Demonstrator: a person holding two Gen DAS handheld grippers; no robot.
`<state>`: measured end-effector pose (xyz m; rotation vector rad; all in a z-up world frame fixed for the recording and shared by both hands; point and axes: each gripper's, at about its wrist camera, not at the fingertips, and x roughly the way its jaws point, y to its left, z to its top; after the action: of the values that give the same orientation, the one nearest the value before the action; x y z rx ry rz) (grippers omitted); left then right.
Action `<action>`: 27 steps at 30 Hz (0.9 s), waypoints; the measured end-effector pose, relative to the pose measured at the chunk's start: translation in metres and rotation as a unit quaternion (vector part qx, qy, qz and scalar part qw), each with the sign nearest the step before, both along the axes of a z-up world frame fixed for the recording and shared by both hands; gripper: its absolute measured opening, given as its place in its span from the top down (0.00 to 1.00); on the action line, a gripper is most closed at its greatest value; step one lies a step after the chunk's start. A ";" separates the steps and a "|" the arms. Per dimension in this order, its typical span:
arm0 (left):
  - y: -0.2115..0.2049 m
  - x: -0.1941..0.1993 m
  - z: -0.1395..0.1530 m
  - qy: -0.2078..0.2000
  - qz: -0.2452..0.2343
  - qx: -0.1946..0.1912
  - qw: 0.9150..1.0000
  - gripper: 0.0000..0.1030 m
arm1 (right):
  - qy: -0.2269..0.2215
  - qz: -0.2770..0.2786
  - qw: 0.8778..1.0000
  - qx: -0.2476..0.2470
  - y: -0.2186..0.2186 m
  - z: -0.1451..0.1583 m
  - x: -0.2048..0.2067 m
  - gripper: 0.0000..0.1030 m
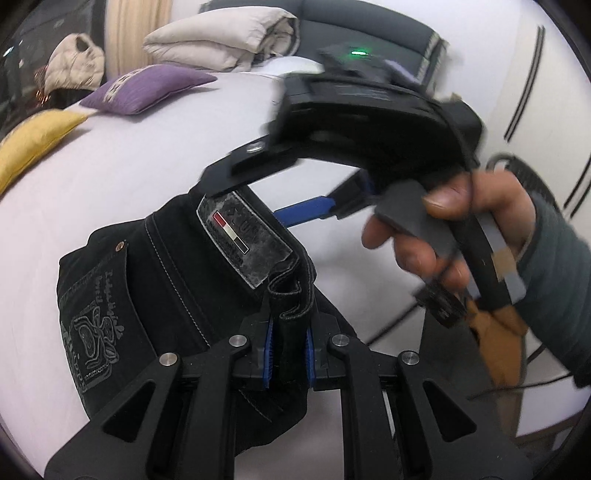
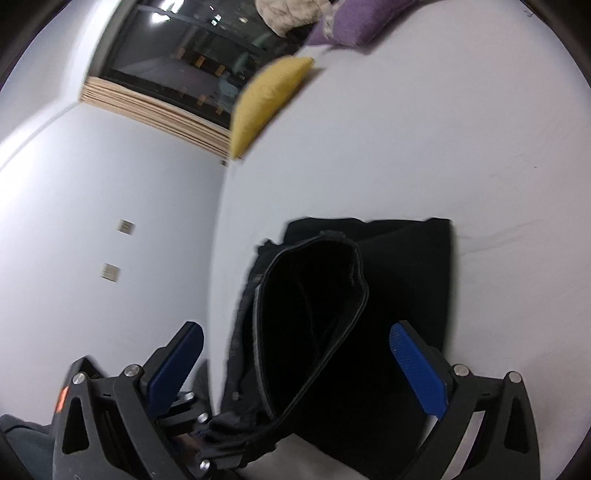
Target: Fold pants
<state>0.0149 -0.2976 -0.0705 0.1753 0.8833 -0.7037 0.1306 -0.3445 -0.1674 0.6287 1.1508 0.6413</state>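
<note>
Left wrist view: black jeans [image 1: 155,295] lie bunched on the white bed [image 1: 92,177], waistband pinched by the left gripper [image 1: 290,352]. The right gripper [image 2: 306,369] hovers, fingers spread, over the waistband's far side. Best to clamp there, then pull both corners taut.

I am in a bedroom at home. I work on a bed [image 1: 110,177] under a plain pale sheet. By its far edge lie a purple cushion [image 1: 147,88], a yellow cushion [image 1: 33,144] and a folded cream duvet [image 1: 221,40]. A dark padded headboard [image 1: 369,33] stands behind it. A dark window [image 2: 177,62] sits above a wooden sill [image 2: 155,118].
</note>
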 end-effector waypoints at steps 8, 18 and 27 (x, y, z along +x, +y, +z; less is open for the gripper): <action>-0.030 -0.011 -0.025 -0.018 -0.031 0.037 0.999 0.89 | 0.029 -0.017 0.999 -0.019 -0.014 -0.027 0.008 0.84; -0.068 -0.003 -0.053 -0.055 -0.043 0.094 0.993 0.88 | 0.002 -0.015 0.999 -0.036 -0.020 -0.034 0.028 0.87; -0.063 -0.015 -0.076 0.041 -0.054 0.045 0.997 0.51 | 0.021 -0.046 0.999 -0.008 -0.039 -0.064 0.019 0.71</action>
<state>0.0001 -0.3610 -0.1468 0.2781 0.9909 -0.7757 0.1496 -0.3834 -0.2317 0.6790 1.1584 0.5426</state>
